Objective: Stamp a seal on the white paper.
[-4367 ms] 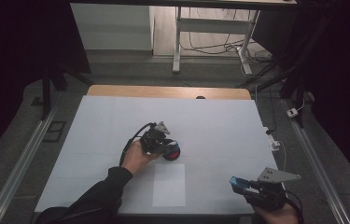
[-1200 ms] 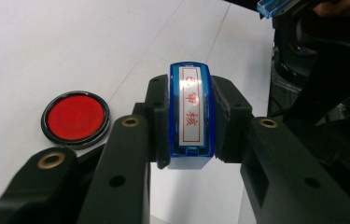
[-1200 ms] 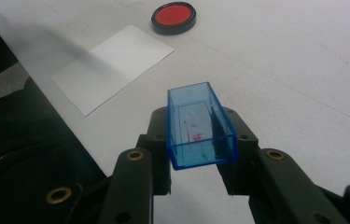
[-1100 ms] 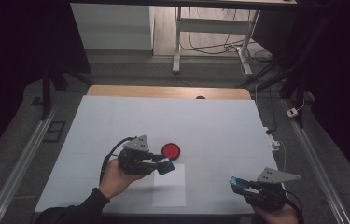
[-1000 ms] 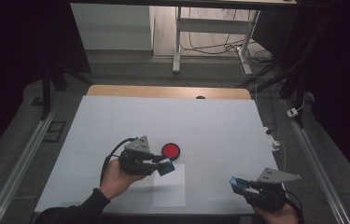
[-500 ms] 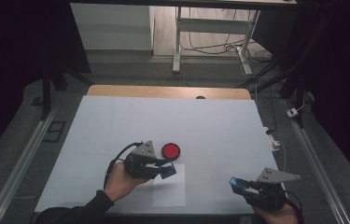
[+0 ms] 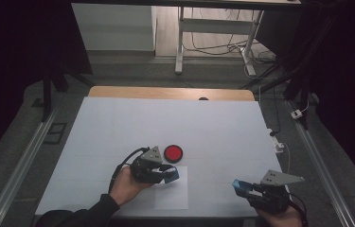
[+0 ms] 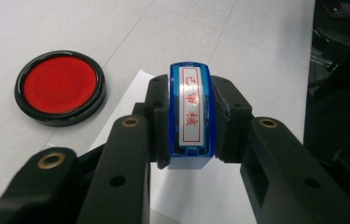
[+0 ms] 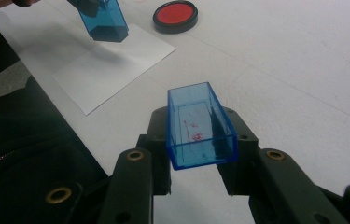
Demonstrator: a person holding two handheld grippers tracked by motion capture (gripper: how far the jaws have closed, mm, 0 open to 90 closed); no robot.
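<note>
In the high view, on the white table (image 7: 118,123), the left gripper (image 7: 168,173) is held in a hand (image 7: 127,182) near the front edge, clamped on a blue stamp (image 7: 171,174) over the upper left corner of a paper sheet (image 7: 173,196). A round red ink pad (image 7: 173,152) lies just beyond the gripper and the sheet, apart from both. The right gripper (image 7: 241,187) sits at the front right of the table, well apart from the sheet, closed on a blue cap (image 7: 242,187).

In the left gripper view, the two black jaws press the flanks of the stamp (image 8: 190,116); its top carries a white label with red characters. The ink pad (image 8: 59,87), red in a black rim, lies on the table to the upper left. The sheet (image 8: 200,191) shows beneath the stamp; whether the stamp touches it cannot be told.

In the right gripper view, the jaws grip the cap (image 9: 199,126), a clear blue open box with red ink marks inside, its open end toward the camera. Farther off, the stamp (image 9: 103,19) hangs tilted over the sheet (image 9: 112,63), with the ink pad (image 9: 175,15) beyond. A dark sleeve (image 9: 23,154) fills the lower left.
</note>
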